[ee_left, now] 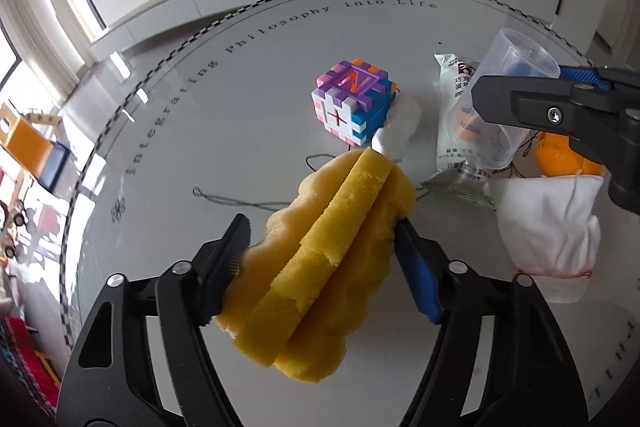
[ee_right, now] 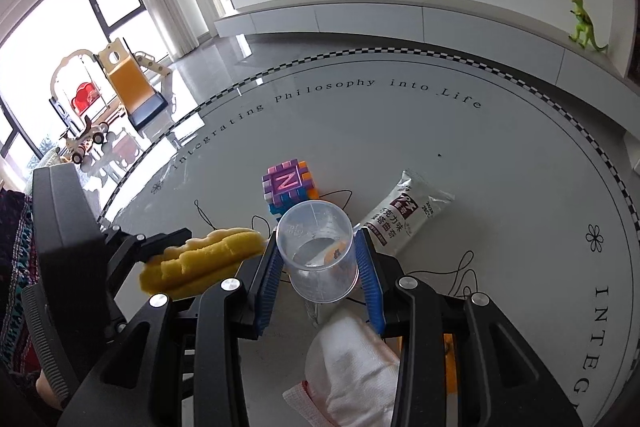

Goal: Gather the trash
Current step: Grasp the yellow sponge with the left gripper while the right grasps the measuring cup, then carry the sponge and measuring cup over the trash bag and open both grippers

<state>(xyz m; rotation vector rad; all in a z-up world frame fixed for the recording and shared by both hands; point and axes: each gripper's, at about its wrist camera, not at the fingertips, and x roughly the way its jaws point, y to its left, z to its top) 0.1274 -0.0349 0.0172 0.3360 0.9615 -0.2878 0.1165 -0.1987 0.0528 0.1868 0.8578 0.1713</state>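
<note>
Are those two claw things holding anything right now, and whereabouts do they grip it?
Yes. The left gripper has its jaws on the two long sides of a yellow sponge. The right gripper clamps a clear plastic cup across its side wall.

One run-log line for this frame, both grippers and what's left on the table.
left gripper: shut on yellow sponge | right gripper: shut on clear plastic cup | on table: snack wrapper, puzzle cube, white cloth
</note>
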